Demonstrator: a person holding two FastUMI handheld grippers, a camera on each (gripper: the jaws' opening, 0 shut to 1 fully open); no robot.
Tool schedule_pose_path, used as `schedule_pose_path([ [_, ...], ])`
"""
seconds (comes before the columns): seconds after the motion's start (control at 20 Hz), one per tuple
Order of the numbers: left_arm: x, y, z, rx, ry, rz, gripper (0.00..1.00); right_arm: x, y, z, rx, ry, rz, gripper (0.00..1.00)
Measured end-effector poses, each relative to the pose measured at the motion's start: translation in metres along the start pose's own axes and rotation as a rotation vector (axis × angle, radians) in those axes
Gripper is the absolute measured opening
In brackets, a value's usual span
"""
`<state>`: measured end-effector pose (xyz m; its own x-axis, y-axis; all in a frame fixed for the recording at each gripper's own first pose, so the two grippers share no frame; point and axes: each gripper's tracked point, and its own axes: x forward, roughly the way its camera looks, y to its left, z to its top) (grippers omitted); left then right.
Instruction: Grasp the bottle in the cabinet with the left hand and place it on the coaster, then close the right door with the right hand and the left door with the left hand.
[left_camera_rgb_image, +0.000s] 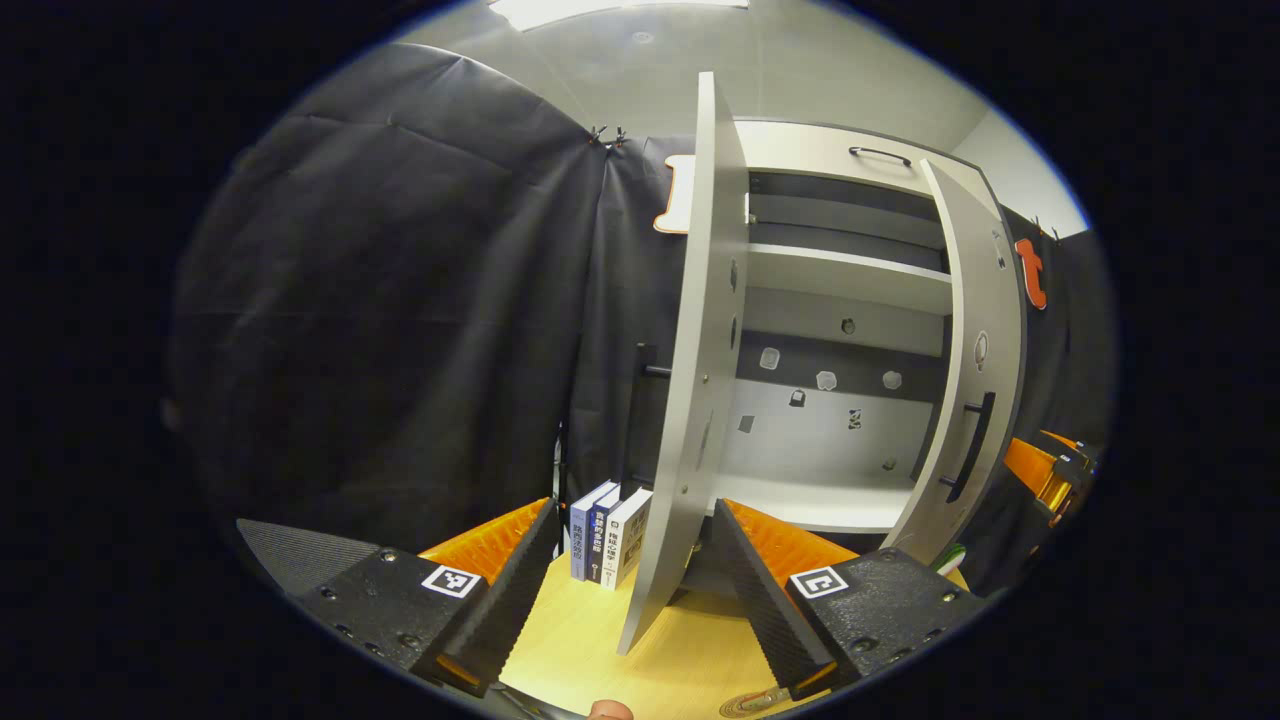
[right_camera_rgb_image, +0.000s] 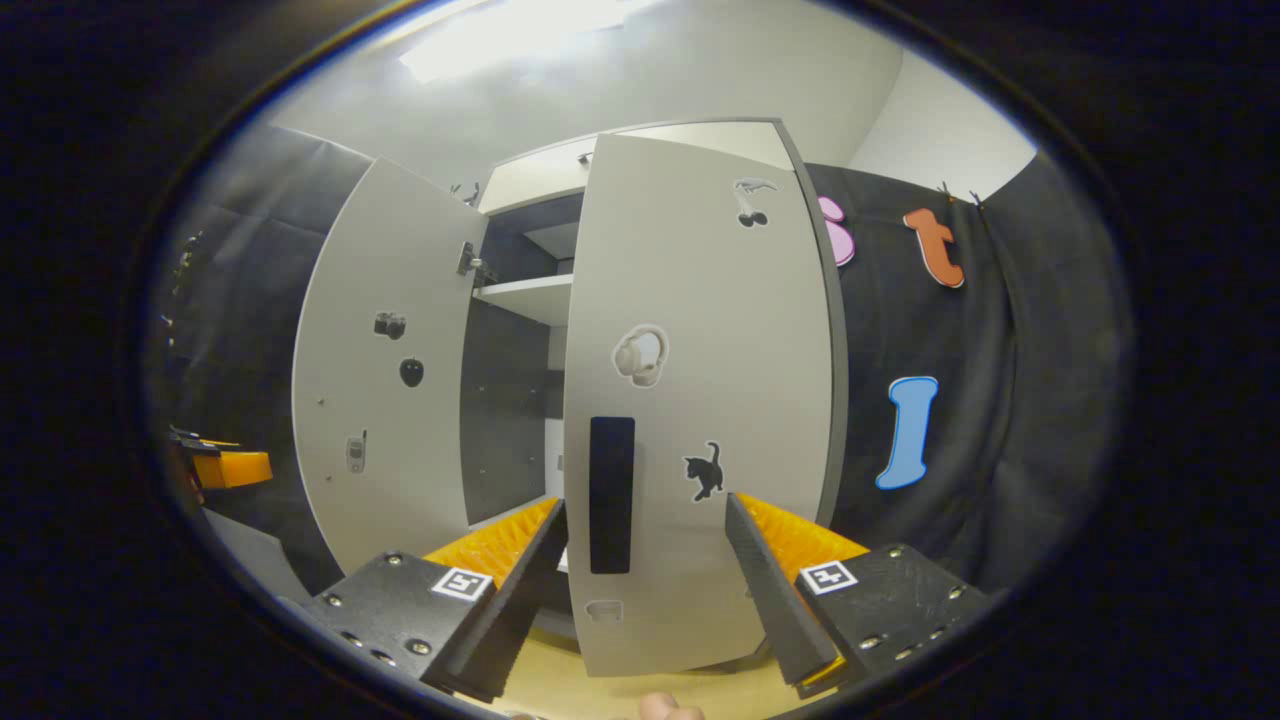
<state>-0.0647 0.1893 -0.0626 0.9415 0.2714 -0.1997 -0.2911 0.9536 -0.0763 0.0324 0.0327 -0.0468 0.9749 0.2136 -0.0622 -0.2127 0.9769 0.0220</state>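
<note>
The grey cabinet (left_camera_rgb_image: 850, 275) stands on the wooden table with both doors swung out. In the left gripper view the left door (left_camera_rgb_image: 700, 380) is edge-on, and its lower edge runs down between the spread fingers of my left gripper (left_camera_rgb_image: 636, 505), which is open and holds nothing. The right door (left_camera_rgb_image: 965, 380) stands partly open with its black handle (left_camera_rgb_image: 972, 445). In the right gripper view that door's outer face (right_camera_rgb_image: 720, 350) and handle (right_camera_rgb_image: 612, 495) stand just ahead of my right gripper (right_camera_rgb_image: 648, 500), also open. The cabinet's lower shelf (left_camera_rgb_image: 830, 500) looks bare. I cannot make out the bottle.
Three books (left_camera_rgb_image: 610, 535) stand upright on the yellow tabletop (left_camera_rgb_image: 590, 640) left of the left door. A small green and white thing (left_camera_rgb_image: 950, 558) peeks out behind my right-hand finger. The other gripper's orange body (left_camera_rgb_image: 1045, 475) shows past the right door. Black cloth hangs behind.
</note>
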Motion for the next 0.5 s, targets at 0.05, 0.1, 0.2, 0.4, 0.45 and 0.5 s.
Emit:
schedule_pose_path([
  [0.05,0.000,0.004,-0.001,0.000,0.003,0.007,0.96,0.000,0.000,0.000,-0.002,0.002,0.000,0.96],
  [0.1,-0.001,0.006,-0.001,0.000,0.004,0.014,0.96,0.001,0.002,-0.002,-0.004,0.004,0.001,0.96],
  [0.2,-0.002,0.014,0.000,0.001,0.004,0.028,0.97,0.001,0.004,-0.004,-0.004,0.010,0.004,0.96],
  [0.4,-0.002,0.031,0.003,0.005,-0.002,0.064,0.97,0.003,0.010,-0.007,-0.007,0.021,0.011,0.96],
  [0.45,-0.001,0.036,0.003,0.005,-0.005,0.072,0.97,0.003,0.010,-0.008,-0.008,0.024,0.010,0.96],
  [0.5,-0.001,0.041,0.002,0.004,-0.007,0.081,0.97,0.003,0.010,-0.009,-0.008,0.027,0.009,0.96],
])
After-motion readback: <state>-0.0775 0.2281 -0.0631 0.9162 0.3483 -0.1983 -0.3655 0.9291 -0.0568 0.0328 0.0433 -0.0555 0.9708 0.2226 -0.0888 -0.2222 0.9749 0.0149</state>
